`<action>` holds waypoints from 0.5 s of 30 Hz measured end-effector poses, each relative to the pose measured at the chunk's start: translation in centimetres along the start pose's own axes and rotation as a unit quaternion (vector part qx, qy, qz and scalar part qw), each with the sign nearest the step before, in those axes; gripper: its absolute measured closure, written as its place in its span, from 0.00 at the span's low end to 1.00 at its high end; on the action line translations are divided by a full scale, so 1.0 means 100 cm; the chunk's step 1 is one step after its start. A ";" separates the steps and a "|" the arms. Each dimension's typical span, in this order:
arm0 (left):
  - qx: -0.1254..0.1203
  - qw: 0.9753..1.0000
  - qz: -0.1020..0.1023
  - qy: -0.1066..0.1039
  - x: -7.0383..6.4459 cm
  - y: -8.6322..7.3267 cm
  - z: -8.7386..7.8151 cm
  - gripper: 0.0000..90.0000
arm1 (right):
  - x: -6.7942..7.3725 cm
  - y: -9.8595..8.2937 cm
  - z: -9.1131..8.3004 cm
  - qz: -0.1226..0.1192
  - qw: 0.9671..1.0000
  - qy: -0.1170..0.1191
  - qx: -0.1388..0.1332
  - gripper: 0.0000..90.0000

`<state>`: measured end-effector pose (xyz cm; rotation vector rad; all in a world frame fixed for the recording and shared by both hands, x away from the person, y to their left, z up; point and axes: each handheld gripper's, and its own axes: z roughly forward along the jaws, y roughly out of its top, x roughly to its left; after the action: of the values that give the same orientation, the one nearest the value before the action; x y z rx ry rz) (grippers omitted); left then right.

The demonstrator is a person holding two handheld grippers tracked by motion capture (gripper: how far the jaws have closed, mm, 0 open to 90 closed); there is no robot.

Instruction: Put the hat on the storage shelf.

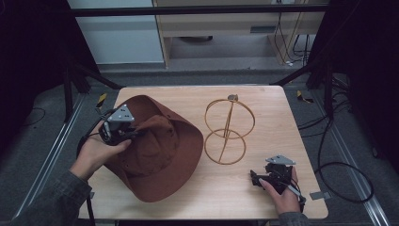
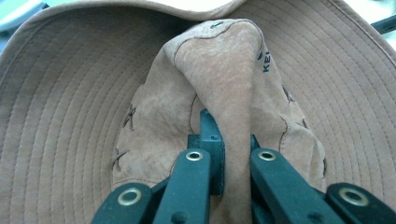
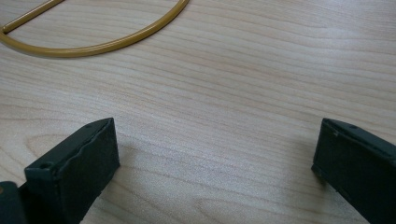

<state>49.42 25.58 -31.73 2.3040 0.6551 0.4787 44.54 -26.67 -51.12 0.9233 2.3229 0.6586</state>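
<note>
Wooden table point(image 1: 263, 188), light in colour with rounded corners, stands on a grey floor point(image 1: 357, 117); dark frame legs rise at both sides and black cables lie on the floor to the right.

Brown hat point(image 1: 160, 155): wide-brimmed, resting on the left half of the table, with its brim spreading toward the near edge. The crown is creased into an upright fold. In the left gripper view the brim shows rings of stitching, and part of a dark printed word sits on the crown beside the fold.

Left gripper point(image 1: 123, 133): positioned over the left part of the hat, held by the person's left hand point(image 1: 96, 150), with a grey three-cornered plate on top. In the left gripper view its jaws are clenched on the fold of the crown, with fabric pressed between them.

Gold wire stand point(image 1: 229, 128): located just right of the hat, near the table centre. It consists of a round base ring lying flat, an upright rod, and a second ring higher up, with a small grey piece at the top. It is apart from the hat's brim.

Right gripper point(image 1: 258, 178): resting low at the near right of the table, held by the person's right hand point(image 1: 286, 195). In the right gripper view its jaws stand wide apart with only bare wood between them. An arc of the stand's base ring lies on the table beyond the jaws, well apart from them.
</note>
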 end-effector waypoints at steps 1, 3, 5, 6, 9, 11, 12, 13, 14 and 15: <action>-0.003 1.000 -0.001 0.001 -0.001 0.000 -0.002 0.98 | 0.000 0.000 0.000 0.000 1.000 0.000 0.000 0.00; -0.005 1.000 -0.001 0.002 -0.003 -0.002 -0.006 0.98 | 0.000 0.000 0.000 -0.001 1.000 -0.001 0.000 0.00; -0.010 1.000 0.005 0.004 -0.006 -0.003 -0.012 0.98 | 0.000 0.000 0.000 -0.001 1.000 -0.001 0.000 0.00; -0.010 1.000 0.005 0.004 -0.006 -0.003 -0.012 0.98 | 0.000 0.000 0.000 -0.001 1.000 -0.001 0.000 0.00; -0.024 1.000 0.005 0.001 -0.011 -0.001 -0.020 0.98 | 0.000 0.000 0.000 0.000 1.000 -0.001 0.000 0.00; -0.028 1.000 0.005 0.000 -0.011 -0.001 -0.022 0.98 | 0.000 0.000 0.000 -0.001 1.000 -0.001 0.000 0.00; -0.033 0.999 0.005 0.000 -0.012 0.000 -0.023 0.98 | 0.000 0.000 0.000 0.000 1.000 0.000 0.000 0.00; -0.037 0.999 0.005 -0.001 -0.013 0.000 -0.025 0.98 | 0.000 0.000 0.000 0.000 1.000 0.000 0.000 0.00; -0.041 0.999 0.006 0.000 -0.014 0.000 -0.026 0.98 | 0.000 0.000 0.000 0.000 1.000 0.000 0.000 0.00; -0.044 0.999 0.004 -0.002 -0.015 0.000 -0.028 0.98 | 0.000 0.000 0.000 0.000 1.000 0.000 0.000 0.01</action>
<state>46.83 26.18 -29.97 2.2244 0.6101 0.4985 44.56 -26.68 -51.12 0.9236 2.3223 0.6574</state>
